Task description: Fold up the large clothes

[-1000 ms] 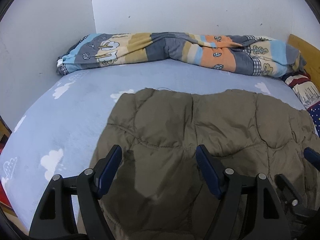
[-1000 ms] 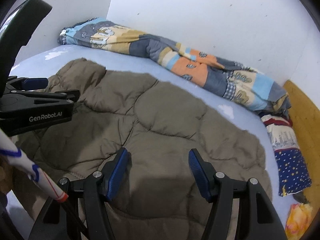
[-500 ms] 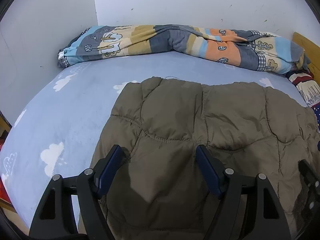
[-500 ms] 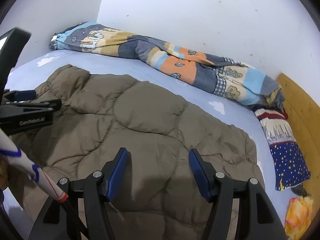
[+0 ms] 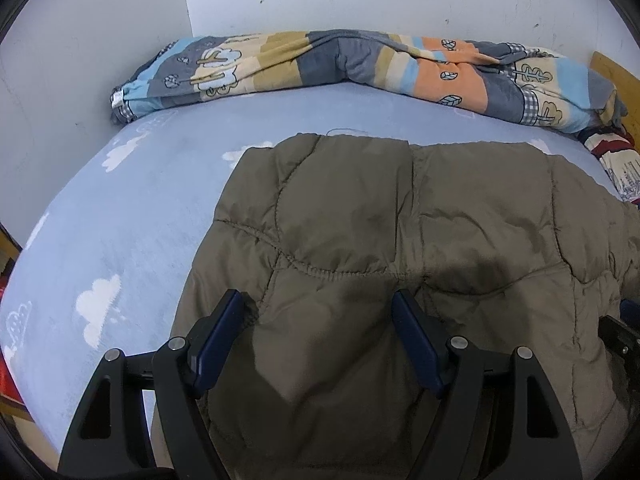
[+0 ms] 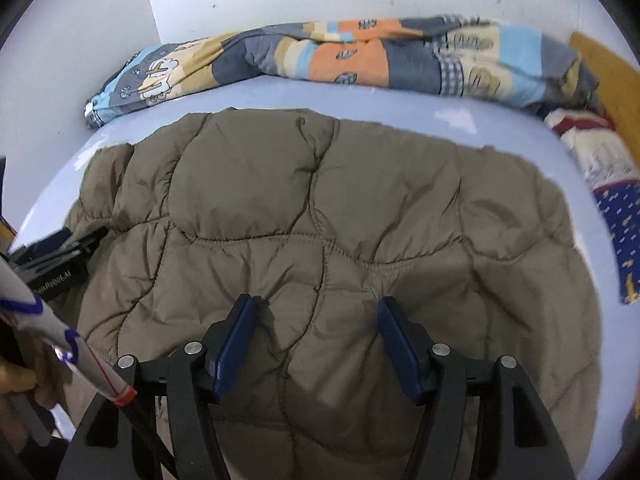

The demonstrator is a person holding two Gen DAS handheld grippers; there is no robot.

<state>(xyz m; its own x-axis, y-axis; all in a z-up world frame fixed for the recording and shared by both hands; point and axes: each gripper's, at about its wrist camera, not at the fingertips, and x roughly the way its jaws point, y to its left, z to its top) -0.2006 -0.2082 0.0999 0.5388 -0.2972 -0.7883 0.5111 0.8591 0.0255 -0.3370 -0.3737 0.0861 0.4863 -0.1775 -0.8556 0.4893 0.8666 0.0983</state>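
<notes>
The olive quilted jacket (image 5: 400,248) lies spread flat on the blue cloud-print sheet (image 5: 120,240), filling the near and right part of the bed; bare sheet lies to its left, and a rolled patchwork blanket (image 5: 360,64) runs along the wall beyond it.

Going left to right: the left gripper (image 5: 320,332) hovers over the jacket's near-left portion, close to its left edge, jaws wide with nothing pinched between the 2 blue pads (image 5: 224,332). The right gripper (image 6: 316,336) hangs over the jacket's near middle, equally wide and empty. The left tool's black body (image 6: 56,268) shows at the far left of the right wrist view, beside the jacket's left side.

The step in hand looks like picking 2 grasp points for a first fold. To do it well:

1. Drop each gripper onto an edge or hem, not the padded middle, where the pads would only bunch filling.
2. Close on all layers at once, so none slips.
3. Lift both sides evenly and keep the span taut.
4. Fold toward the bare sheet, clear of the blanket.
</notes>
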